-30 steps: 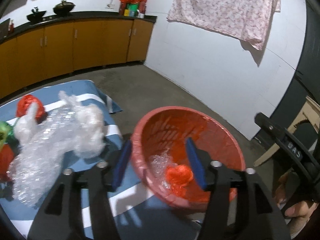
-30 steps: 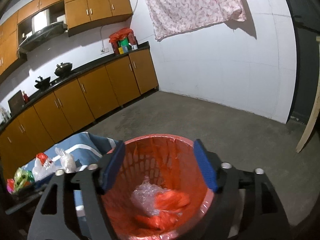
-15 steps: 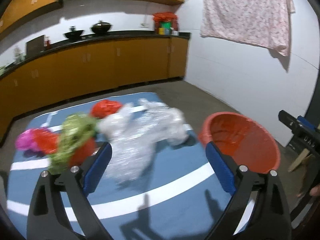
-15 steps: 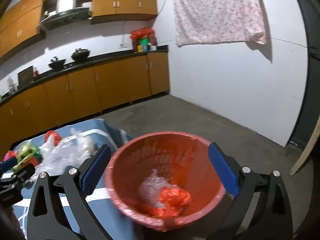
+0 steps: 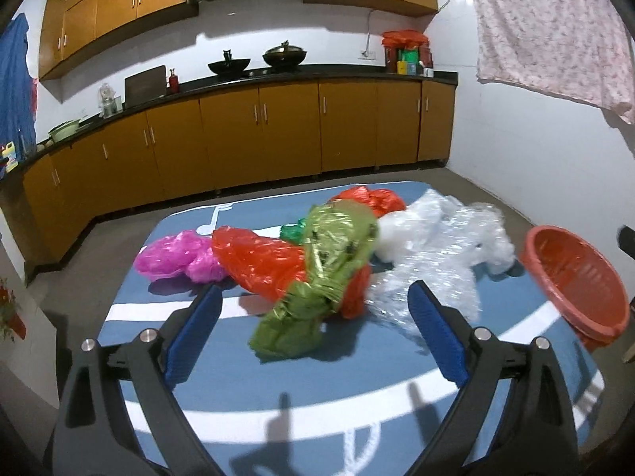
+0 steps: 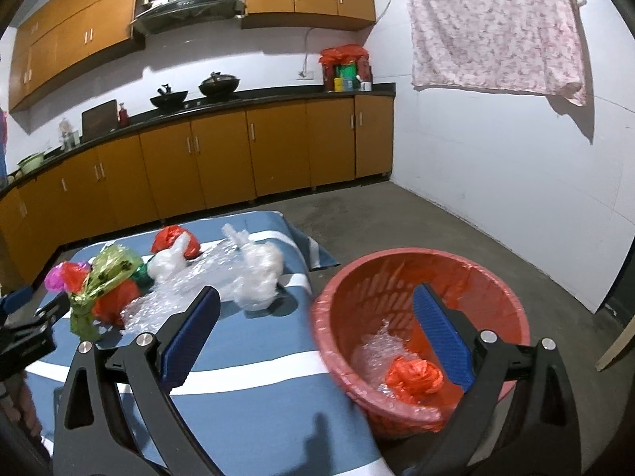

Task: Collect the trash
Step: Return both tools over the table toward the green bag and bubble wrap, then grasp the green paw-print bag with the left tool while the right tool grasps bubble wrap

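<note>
A pile of plastic trash lies on the blue table (image 5: 357, 388): a green foil wrapper (image 5: 317, 285), a red bag (image 5: 258, 258), a pink bag (image 5: 174, 258), another red bag (image 5: 369, 198) and clear bubble wrap (image 5: 436, 261). My left gripper (image 5: 313, 333) is open and empty, just in front of the green wrapper. A red basket (image 6: 420, 317) stands at the table's right edge and holds bubble wrap (image 6: 377, 353) and a red bag (image 6: 412, 373). My right gripper (image 6: 317, 337) is open and empty, by the basket's near rim.
Orange kitchen cabinets (image 5: 258, 139) with a black counter run along the back wall. A floral cloth (image 6: 496, 23) hangs on the white right wall. Bare concrete floor (image 6: 397, 218) lies beyond the table. The left gripper shows at the right wrist view's left edge (image 6: 24, 329).
My left gripper has swung left from above the basket to face the trash pile and opened wider. My right gripper has pulled back from the basket and opened wider.
</note>
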Action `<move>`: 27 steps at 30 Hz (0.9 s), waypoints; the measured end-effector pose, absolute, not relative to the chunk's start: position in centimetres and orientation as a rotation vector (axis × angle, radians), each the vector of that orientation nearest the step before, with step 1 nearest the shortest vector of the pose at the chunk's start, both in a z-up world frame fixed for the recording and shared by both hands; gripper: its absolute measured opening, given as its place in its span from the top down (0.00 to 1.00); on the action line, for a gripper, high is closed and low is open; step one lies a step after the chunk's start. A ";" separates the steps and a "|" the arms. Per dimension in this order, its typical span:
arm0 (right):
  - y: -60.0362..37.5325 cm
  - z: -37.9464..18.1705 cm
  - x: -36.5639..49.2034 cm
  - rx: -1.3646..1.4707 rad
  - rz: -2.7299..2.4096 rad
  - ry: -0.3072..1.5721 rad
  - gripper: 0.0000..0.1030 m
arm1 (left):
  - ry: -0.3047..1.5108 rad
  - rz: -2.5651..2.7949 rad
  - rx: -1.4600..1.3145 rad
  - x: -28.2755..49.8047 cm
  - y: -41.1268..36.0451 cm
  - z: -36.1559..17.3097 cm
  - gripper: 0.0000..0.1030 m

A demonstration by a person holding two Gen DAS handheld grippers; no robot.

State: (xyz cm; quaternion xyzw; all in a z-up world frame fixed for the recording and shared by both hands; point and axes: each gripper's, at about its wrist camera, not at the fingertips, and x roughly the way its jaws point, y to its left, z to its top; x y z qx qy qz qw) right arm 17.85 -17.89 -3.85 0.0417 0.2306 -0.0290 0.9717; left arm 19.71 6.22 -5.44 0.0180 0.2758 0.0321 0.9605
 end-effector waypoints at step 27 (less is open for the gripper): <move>-12.4 -5.1 20.1 0.060 0.068 0.532 0.09 | 0.644 -0.001 -0.043 22.0 8.9 -7.3 0.62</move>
